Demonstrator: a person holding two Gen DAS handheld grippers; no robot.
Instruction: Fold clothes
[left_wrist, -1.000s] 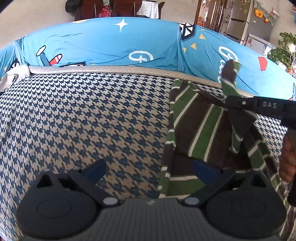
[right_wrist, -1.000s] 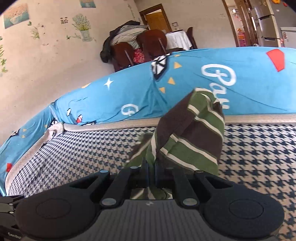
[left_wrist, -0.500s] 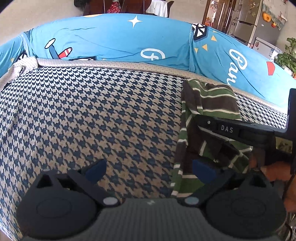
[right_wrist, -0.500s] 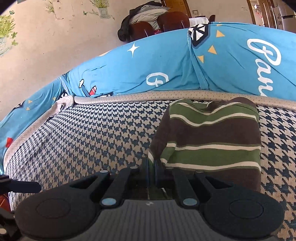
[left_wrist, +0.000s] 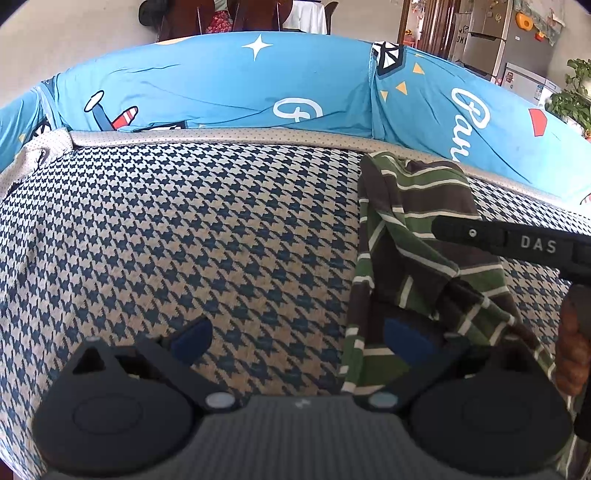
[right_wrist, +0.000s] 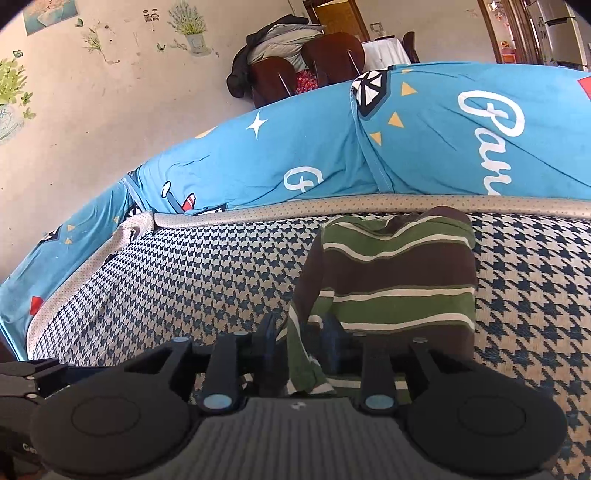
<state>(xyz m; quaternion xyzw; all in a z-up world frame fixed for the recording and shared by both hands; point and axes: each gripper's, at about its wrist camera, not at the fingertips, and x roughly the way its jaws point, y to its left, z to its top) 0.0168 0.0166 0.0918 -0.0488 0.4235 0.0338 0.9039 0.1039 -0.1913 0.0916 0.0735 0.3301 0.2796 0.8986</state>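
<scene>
Since the earlier frame, the striped garment (right_wrist: 399, 273) has been lowered from mid-air onto the houndstooth sofa seat (left_wrist: 184, 229), near the blue cushions (left_wrist: 221, 85). The right tool (right_wrist: 301, 336) has just been opening; a fabric edge hangs between its jaws, seemingly unpinched. The left tool (left_wrist: 295, 332) is spread wide and empty. Being light, soft and limp, the garment is best gripped at a hem or corner.

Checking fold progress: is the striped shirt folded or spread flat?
Folded. The shirt lies doubled over in a narrow stack on the checked cushion, one edge hanging between the right gripper's just-opened fingers.
</scene>
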